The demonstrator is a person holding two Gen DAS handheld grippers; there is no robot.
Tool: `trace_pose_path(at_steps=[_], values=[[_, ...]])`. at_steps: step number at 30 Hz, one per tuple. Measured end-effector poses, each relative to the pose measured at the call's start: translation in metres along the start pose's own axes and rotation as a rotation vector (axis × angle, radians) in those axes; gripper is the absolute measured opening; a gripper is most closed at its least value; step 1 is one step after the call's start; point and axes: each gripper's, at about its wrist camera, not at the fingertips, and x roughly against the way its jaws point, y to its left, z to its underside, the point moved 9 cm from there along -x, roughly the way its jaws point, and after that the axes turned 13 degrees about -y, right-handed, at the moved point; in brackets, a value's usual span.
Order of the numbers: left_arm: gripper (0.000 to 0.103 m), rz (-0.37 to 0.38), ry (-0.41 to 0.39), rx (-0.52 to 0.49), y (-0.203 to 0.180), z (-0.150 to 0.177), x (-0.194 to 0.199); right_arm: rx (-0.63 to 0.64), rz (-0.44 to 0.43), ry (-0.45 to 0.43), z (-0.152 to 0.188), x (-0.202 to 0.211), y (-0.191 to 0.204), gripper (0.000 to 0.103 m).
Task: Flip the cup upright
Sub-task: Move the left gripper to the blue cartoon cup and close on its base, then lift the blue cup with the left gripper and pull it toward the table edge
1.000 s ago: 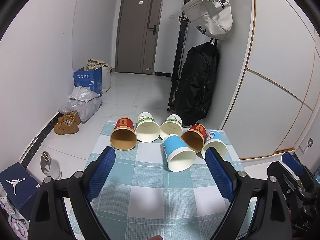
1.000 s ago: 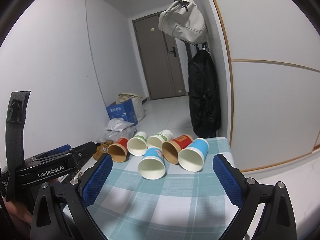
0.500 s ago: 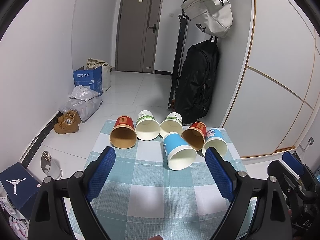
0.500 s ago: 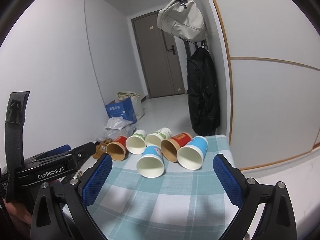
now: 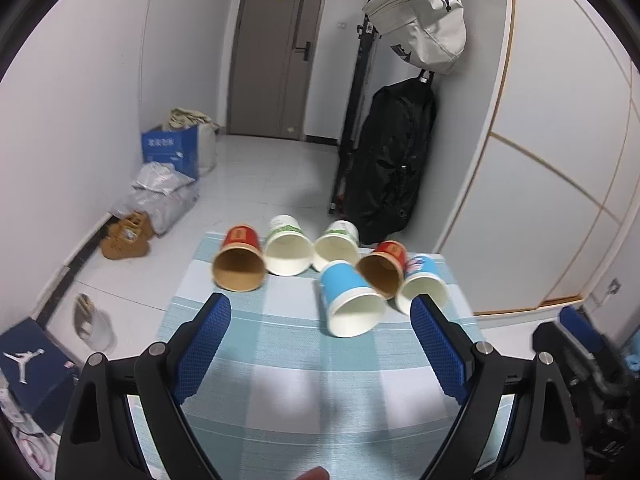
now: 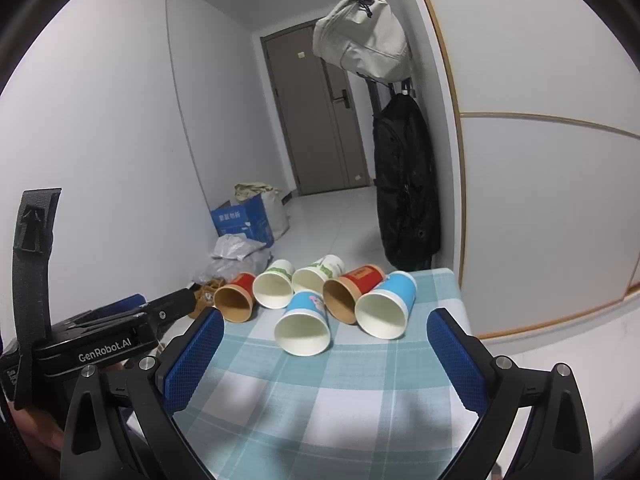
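Several paper cups lie on their sides at the far end of a table with a blue-checked cloth (image 5: 304,376), mouths toward me. In the left wrist view: a red cup (image 5: 239,264), two white-green cups (image 5: 288,249) (image 5: 336,245), a blue cup (image 5: 349,300), a second red cup (image 5: 382,269) and a second blue cup (image 5: 423,283). In the right wrist view the near blue cup (image 6: 304,324) and right blue cup (image 6: 385,306) lie closest. My left gripper (image 5: 320,312) is open and empty, short of the cups. My right gripper (image 6: 320,322) is open and empty, its jaws wide around the near blue cup's line.
The left gripper's body (image 6: 92,344) shows at the right wrist view's left. Beyond the table: a black bag (image 5: 388,168), a blue box (image 5: 170,150), shoes (image 5: 126,236) on the floor, a white cabinet wall (image 5: 540,200) to the right.
Both grippers have moved forward toward the cups, which look larger and nearer now. The cups have not moved. Both grippers stay open.
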Motion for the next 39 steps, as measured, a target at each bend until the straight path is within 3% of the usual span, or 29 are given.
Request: trace_pose_path(at_steps=[8,13,20,27,31,34,39], values=[[0.089,0.061,0.122,0.097,0.004,-0.005,-0.042,0.042,0.044,0.018,-0.004,-0.005,-0.002,0.103],[0.089,0.124,0.274,0.139,-0.007,0.005,-0.093,0.059,0.061,0.060,0.001,-0.017,-0.008,0.103],[0.088,0.093,0.508,0.225,-0.005,0.041,-0.160,0.065,0.067,0.082,0.000,-0.027,-0.016,0.103],[0.088,0.101,0.639,0.193,-0.015,0.058,-0.180,0.042,0.057,0.104,0.002,-0.032,-0.019,0.103],[0.074,0.051,0.681,0.173,-0.009,0.071,-0.183,0.030,0.053,0.116,0.003,-0.032,-0.020,0.103],[0.060,0.059,0.702,0.167,-0.009,0.076,-0.180,0.021,0.052,0.122,0.003,-0.032,-0.020,0.103],[0.058,0.073,0.697,0.163,-0.011,0.070,-0.170,0.020,0.057,0.118,0.001,-0.029,-0.021,0.103]])
